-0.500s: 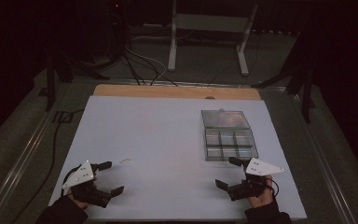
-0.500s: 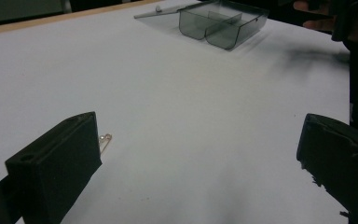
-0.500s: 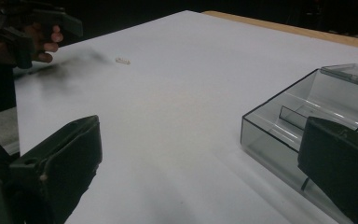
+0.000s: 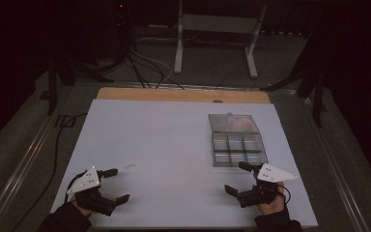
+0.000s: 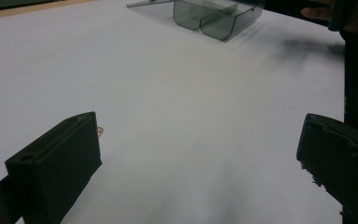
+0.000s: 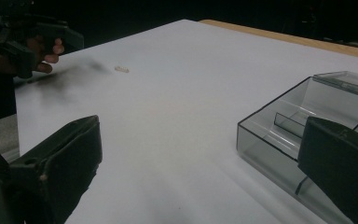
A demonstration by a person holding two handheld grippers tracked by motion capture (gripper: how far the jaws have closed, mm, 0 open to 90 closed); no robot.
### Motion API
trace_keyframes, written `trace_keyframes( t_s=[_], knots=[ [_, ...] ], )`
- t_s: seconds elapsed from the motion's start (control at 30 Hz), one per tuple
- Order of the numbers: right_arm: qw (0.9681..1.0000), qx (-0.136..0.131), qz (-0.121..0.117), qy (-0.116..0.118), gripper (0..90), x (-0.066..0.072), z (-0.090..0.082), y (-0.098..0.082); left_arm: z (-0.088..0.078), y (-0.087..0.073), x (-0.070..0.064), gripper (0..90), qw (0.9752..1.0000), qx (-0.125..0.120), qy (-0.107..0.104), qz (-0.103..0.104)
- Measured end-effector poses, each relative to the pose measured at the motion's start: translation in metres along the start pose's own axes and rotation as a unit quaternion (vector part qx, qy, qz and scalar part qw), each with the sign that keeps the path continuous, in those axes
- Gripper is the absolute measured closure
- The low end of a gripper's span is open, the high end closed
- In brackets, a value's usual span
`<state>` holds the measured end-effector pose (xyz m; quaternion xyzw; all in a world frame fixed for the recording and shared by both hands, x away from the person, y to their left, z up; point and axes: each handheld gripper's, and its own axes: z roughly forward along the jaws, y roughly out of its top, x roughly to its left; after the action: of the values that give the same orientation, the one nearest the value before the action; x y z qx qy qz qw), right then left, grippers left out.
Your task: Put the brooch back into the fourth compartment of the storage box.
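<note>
On the white table top [image 4: 174, 135] lies a small pale piece [image 4: 129, 166], just ahead of my left gripper [image 4: 117, 185]. That gripper rests at the near left, open, with nothing between its jaws. In the left gripper view the piece [image 5: 100, 131] peeks out beside the left jaw of the left gripper [image 5: 200, 126]. A clear compartment box [image 4: 236, 147] with its lid laid back stands at the right. My right gripper [image 4: 236, 178] sits just in front of the box, open and empty. The right gripper view shows the right gripper [image 6: 200, 135], the box [image 6: 289, 121] and the piece [image 6: 121, 69].
A bare wooden strip [image 4: 183, 94] runs along the table's far edge. Beyond it are cables [image 4: 140, 67] and a metal stand [image 4: 217, 43] on the dark floor. Metal rails [image 4: 24, 164] flank the table on both sides.
</note>
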<state>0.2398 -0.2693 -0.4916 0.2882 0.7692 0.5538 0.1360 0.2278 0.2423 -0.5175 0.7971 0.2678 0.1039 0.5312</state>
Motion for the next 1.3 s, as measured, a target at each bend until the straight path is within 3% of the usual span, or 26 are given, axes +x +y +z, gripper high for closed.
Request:
trace_keyframes(
  t_s=[0.13, 0.3, 0.67, 1.1, 1.3],
  knots=[
    [1.0, -0.003, 0.004, 0.003, 0.0, 0.0, 0.0, 0.001, 0.001, -0.001, -0.001, 1.2, 1.0, 0.006, -0.003, 0.0],
    [1.0, -0.002, 0.0, 0.004, 0.0, 0.001, 0.0, 0.002, 0.0, 0.0, -0.002, 1.2, 0.9999, 0.011, 0.01, 0.001],
    [1.0, -0.002, 0.001, 0.005, 0.0, 0.001, 0.0, 0.002, 0.002, 0.004, -0.005, 1.2, 0.9997, 0.021, -0.007, -0.012],
    [1.0, -0.004, 0.002, 0.004, 0.0, 0.001, 0.001, 0.002, -0.002, 0.013, -0.004, 1.2, 0.9995, 0.013, -0.024, -0.012],
    [1.0, -0.007, 0.006, 0.003, 0.0, 0.001, 0.0, 0.002, -0.002, 0.022, -0.001, 1.2, 0.9994, 0.023, -0.027, -0.006]
  ],
)
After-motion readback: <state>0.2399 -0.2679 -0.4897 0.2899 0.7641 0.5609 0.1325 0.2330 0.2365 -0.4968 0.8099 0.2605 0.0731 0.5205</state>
